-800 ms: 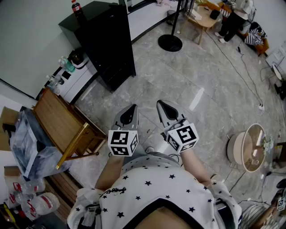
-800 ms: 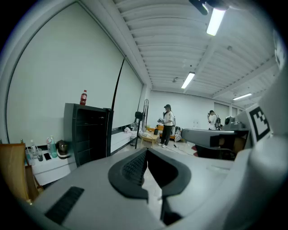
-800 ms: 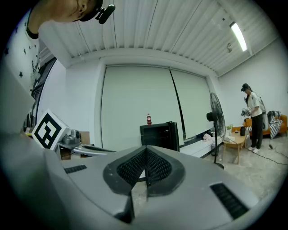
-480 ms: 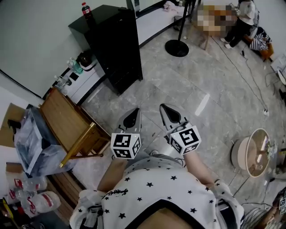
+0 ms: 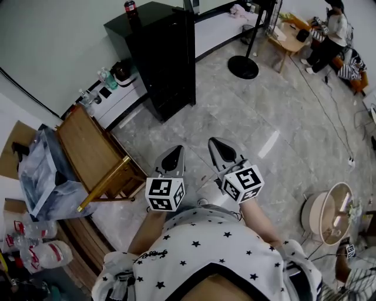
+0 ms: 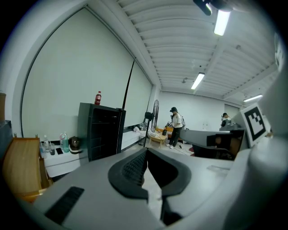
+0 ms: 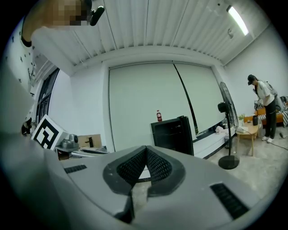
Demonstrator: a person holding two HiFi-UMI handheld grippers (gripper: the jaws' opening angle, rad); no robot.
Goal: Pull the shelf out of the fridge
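Both tools are pinched together on nothing, left gripper (image 5: 171, 155) beside right gripper (image 5: 219, 147), held over the floor; well ahead by the wall stands the black fridge (image 5: 167, 59), a bottle (image 5: 130, 7) on top; its shelf is too dark to make out.

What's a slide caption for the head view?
Head view: left gripper and right gripper, both shut and empty, held over the floor, well short of the black fridge.

Marble floor (image 5: 247, 126), black fridge (image 5: 164, 59), fan stand (image 5: 243, 66)
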